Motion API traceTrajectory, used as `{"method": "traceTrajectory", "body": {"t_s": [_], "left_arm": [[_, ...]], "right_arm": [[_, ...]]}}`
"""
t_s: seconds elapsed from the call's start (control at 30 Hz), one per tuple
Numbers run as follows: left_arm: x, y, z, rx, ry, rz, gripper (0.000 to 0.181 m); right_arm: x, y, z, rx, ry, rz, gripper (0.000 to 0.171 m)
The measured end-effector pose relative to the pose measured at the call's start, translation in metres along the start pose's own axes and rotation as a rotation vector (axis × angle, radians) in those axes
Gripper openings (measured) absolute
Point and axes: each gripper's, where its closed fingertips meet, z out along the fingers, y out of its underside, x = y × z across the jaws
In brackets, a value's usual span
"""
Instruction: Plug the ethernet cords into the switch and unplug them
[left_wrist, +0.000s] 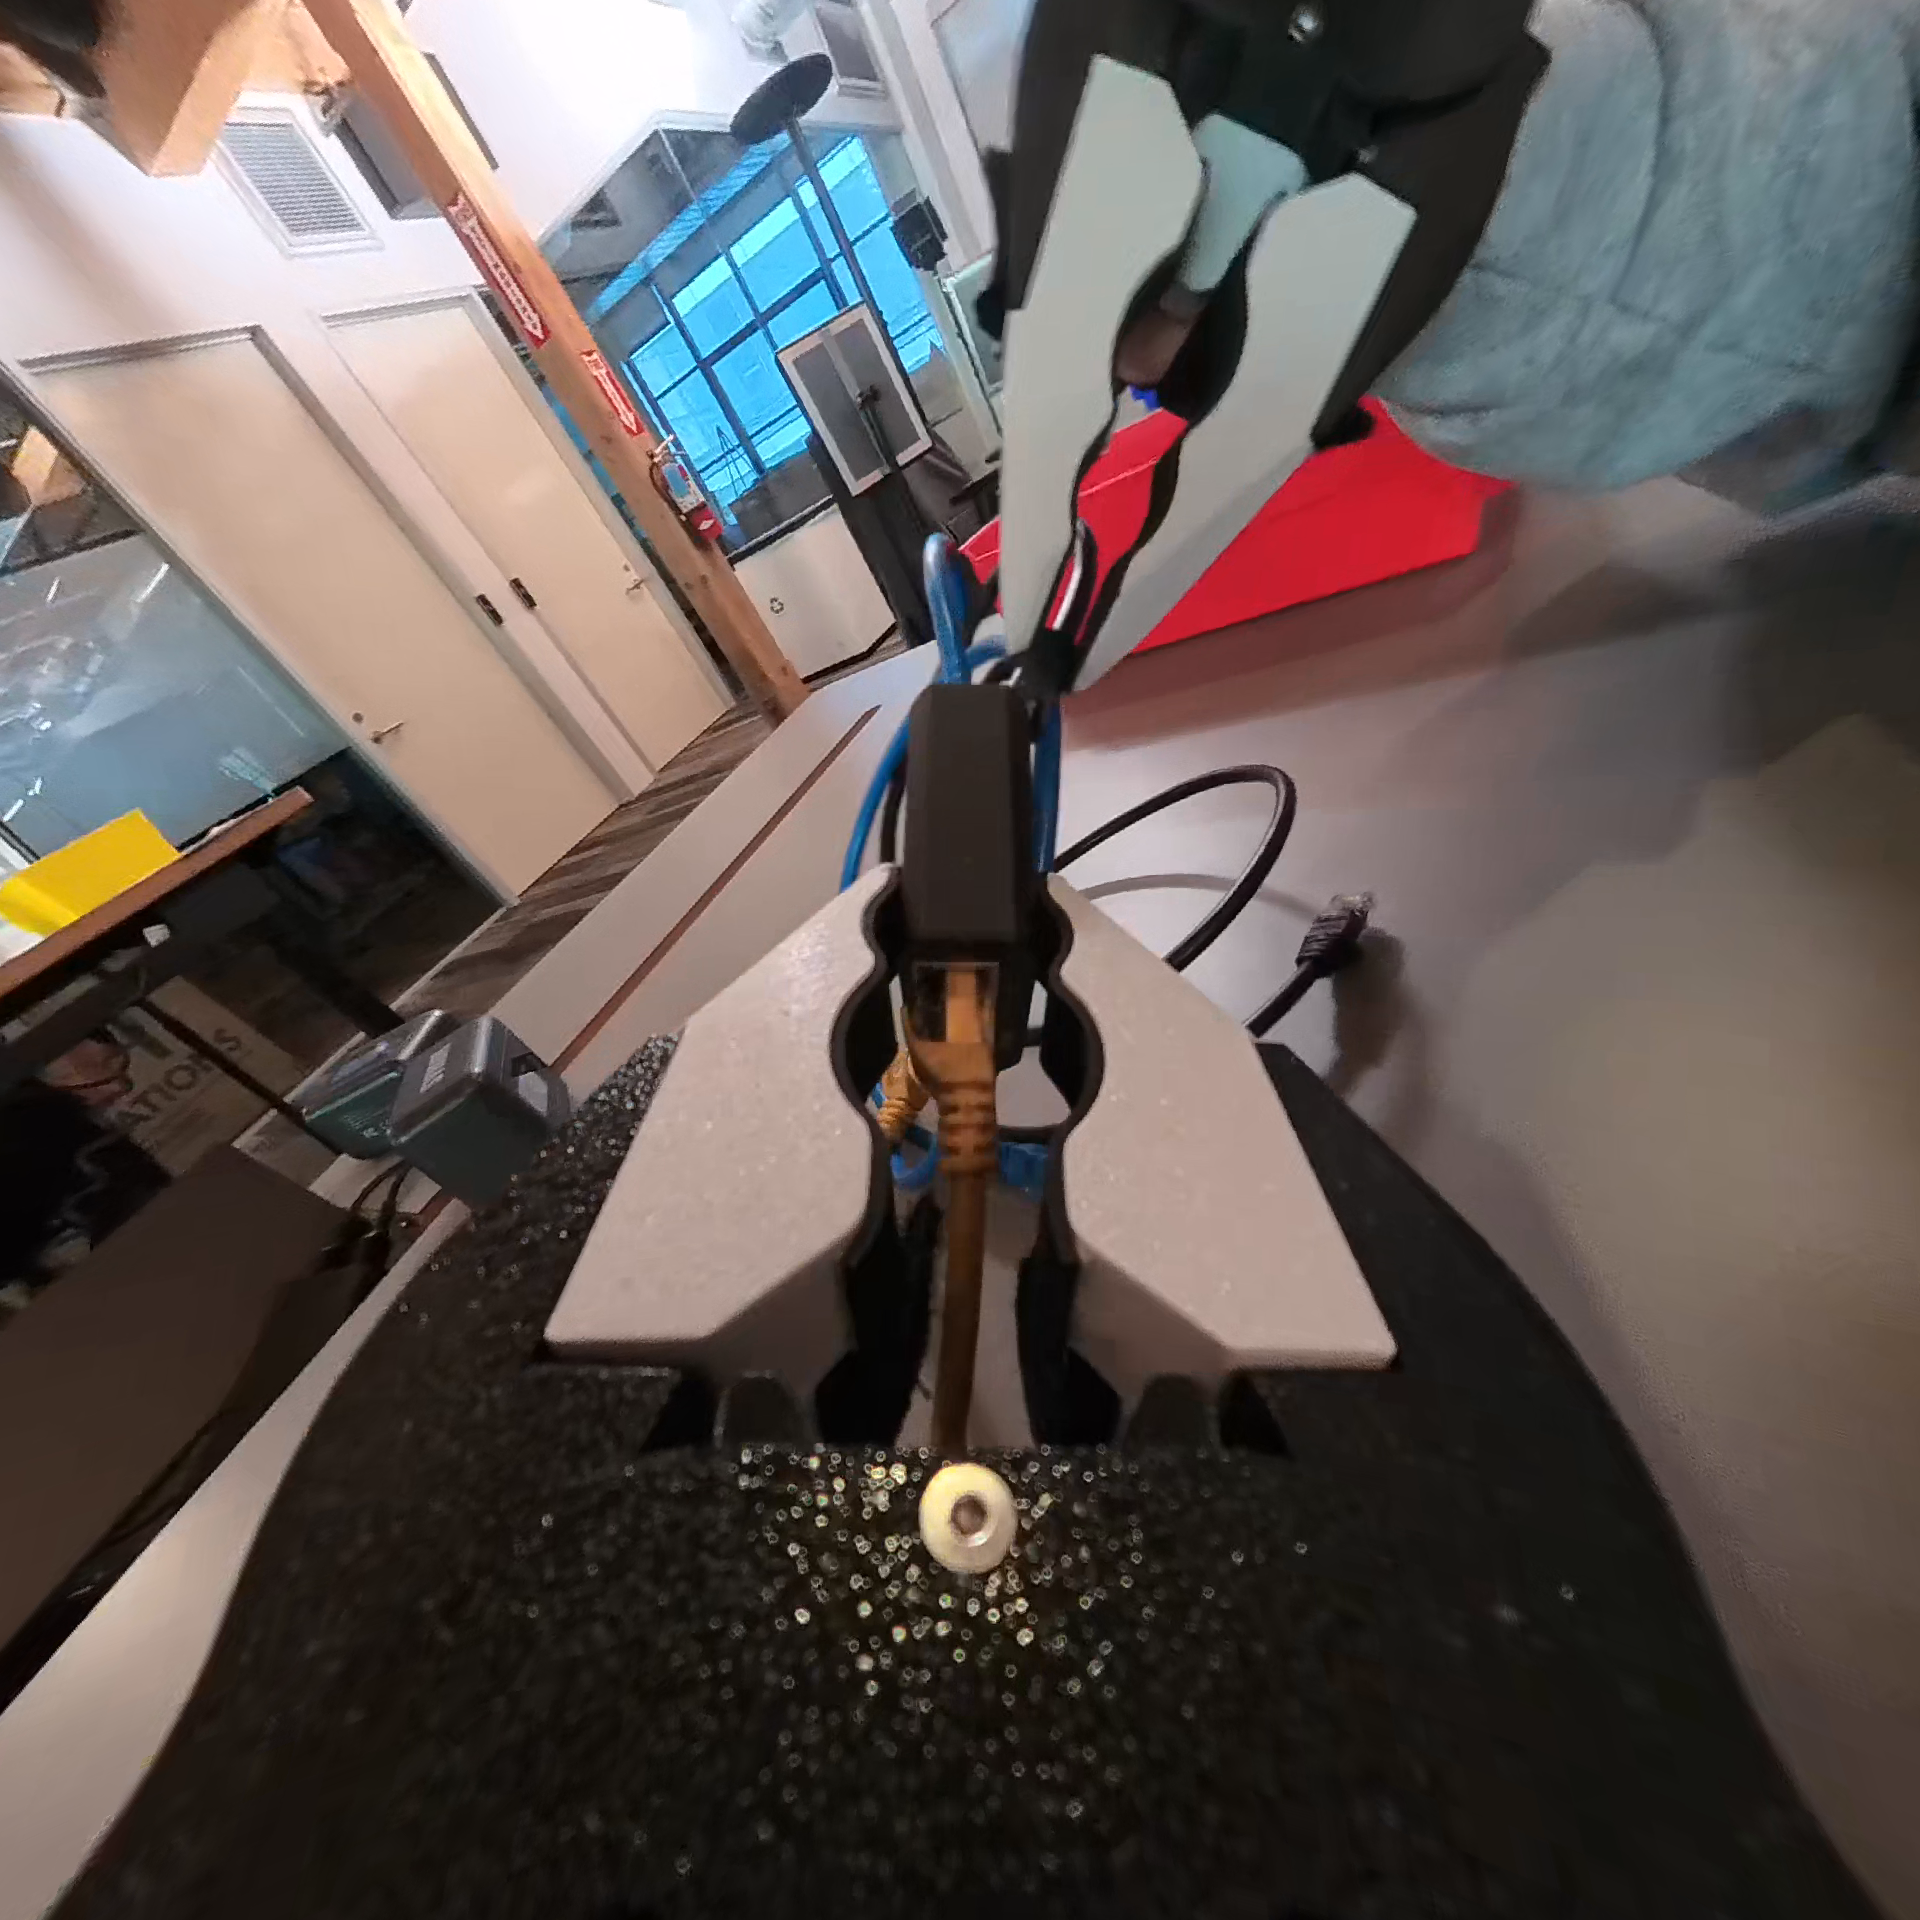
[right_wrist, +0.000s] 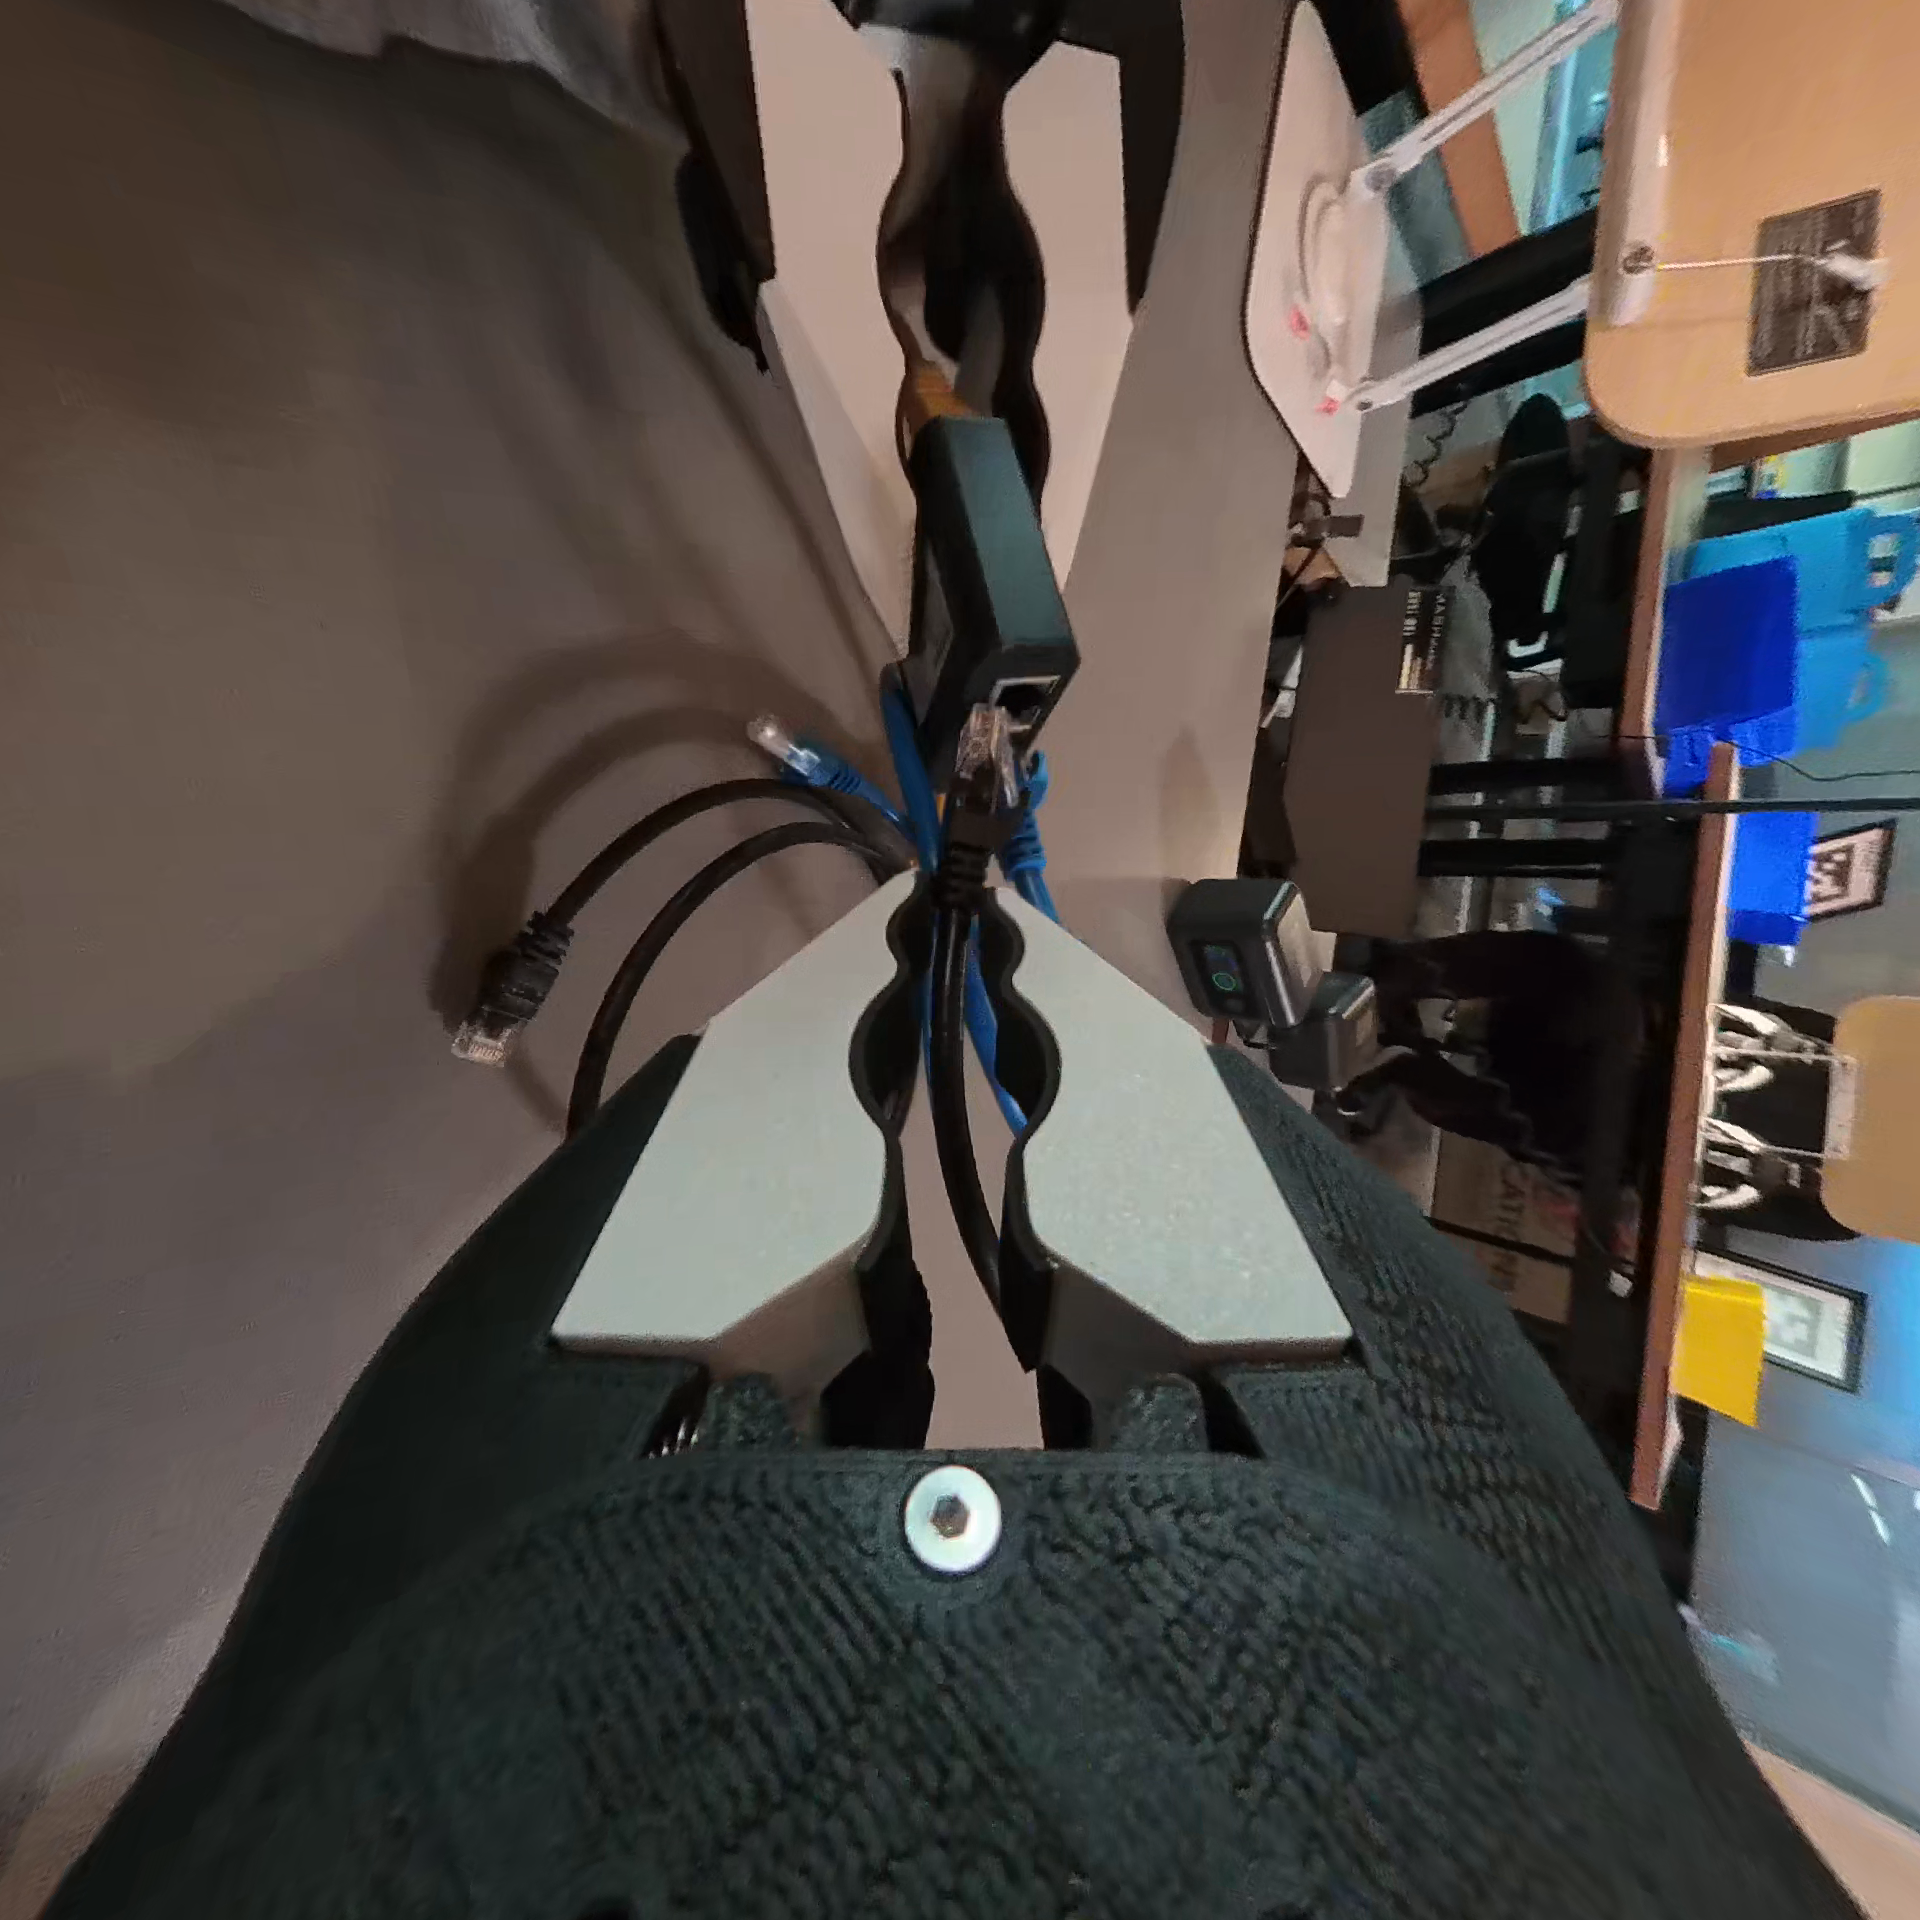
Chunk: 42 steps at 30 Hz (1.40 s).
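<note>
Now plugging: our left gripper (left_wrist: 966, 935) clamps small black plastic switch (left_wrist: 966, 810); right gripper (right_wrist: 951, 894) pinches black ethernet cord (right_wrist: 961, 831). Next, we align plug squarely with open port.

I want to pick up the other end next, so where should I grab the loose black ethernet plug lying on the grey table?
Grip the loose black plug by its ribbed black boot, just behind the clear tip, from above with fingers across its width. It lies flat on the grey table, clear of other cords; the boot looks sturdier than the clear tip.
</note>
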Motion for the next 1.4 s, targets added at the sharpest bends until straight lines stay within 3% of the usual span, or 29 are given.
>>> {"method": "traceTrajectory", "body": {"t_s": [0.53,0.87,1.17,1.2,1.3,1.4], "left_arm": [[0.017,-0.003,0.005,-0.025,0.067,0.085,0.021],[0.026,0.01,0.017,-0.083,0.106,0.037,0.021],[0.028,0.031,0.025,-0.176,0.098,0.071,0.021],[0.025,0.033,0.027,-0.193,0.062,0.105,0.021],[0.017,0.035,0.032,-0.25,-0.034,0.234,0.022],[0.015,0.037,0.032,-0.28,-0.082,0.331,0.022]], "right_arm": [[-0.009,0.0,-0.003,0.021,-0.128,-0.078,0.007],[-0.016,0.005,0.001,0.134,-0.143,-0.009,0.006],[-0.026,0.015,0.011,0.117,-0.175,0.046,0.007],[-0.025,0.017,0.013,0.108,-0.171,0.069,0.009],[-0.016,0.017,0.014,0.097,-0.107,0.11,0.048],[-0.019,0.012,0.022,0.067,-0.035,0.042,0.058]]}}
